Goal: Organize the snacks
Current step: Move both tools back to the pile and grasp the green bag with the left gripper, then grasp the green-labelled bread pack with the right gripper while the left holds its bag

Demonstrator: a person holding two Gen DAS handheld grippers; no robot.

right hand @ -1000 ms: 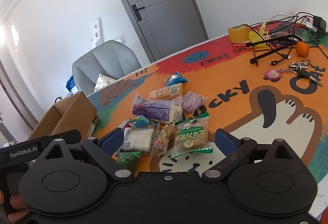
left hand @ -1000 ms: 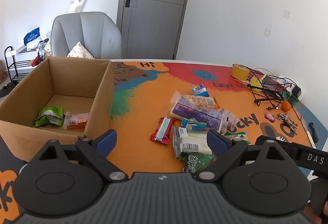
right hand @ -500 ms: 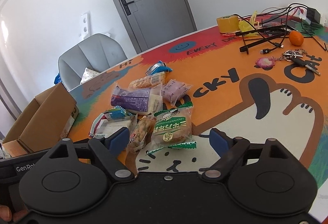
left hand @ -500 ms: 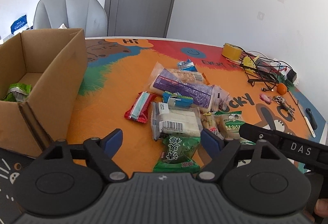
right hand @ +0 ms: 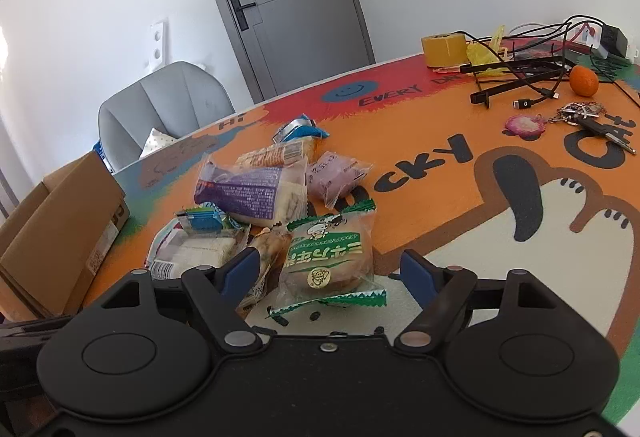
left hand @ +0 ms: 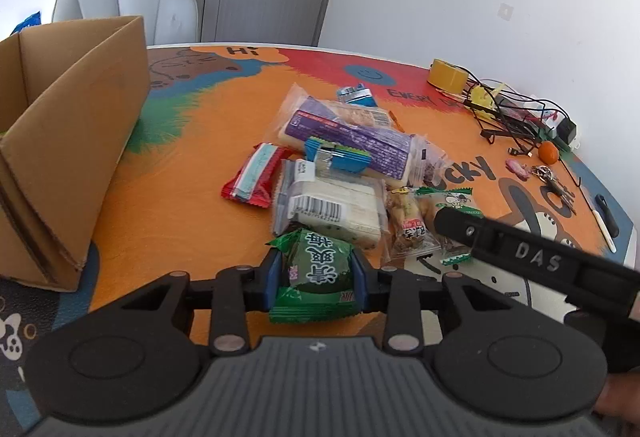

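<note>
A pile of snack packets lies on the colourful table mat. My left gripper (left hand: 316,279) is shut on a green snack packet (left hand: 318,269) at the near edge of the pile. Behind it lie a white bread pack (left hand: 332,207), a red wafer packet (left hand: 252,179), a purple bread pack (left hand: 348,135) and a small blue packet (left hand: 338,153). My right gripper (right hand: 330,269) is open, its fingers on either side of a green-labelled bun packet (right hand: 328,257) on the mat. The cardboard box (left hand: 60,141) stands open at the left.
Cables and a black stand (right hand: 520,73), a yellow tape roll (right hand: 444,51), an orange (right hand: 583,80), keys (right hand: 584,117) and a pink charm (right hand: 524,125) lie at the far right. A grey chair (left hand: 128,3) stands behind the table. The right gripper's body (left hand: 532,261) crosses the left wrist view.
My left gripper moved forward and right, away from the box, and closed on the green packet. My right gripper moved closer to the bun packet, still open.
</note>
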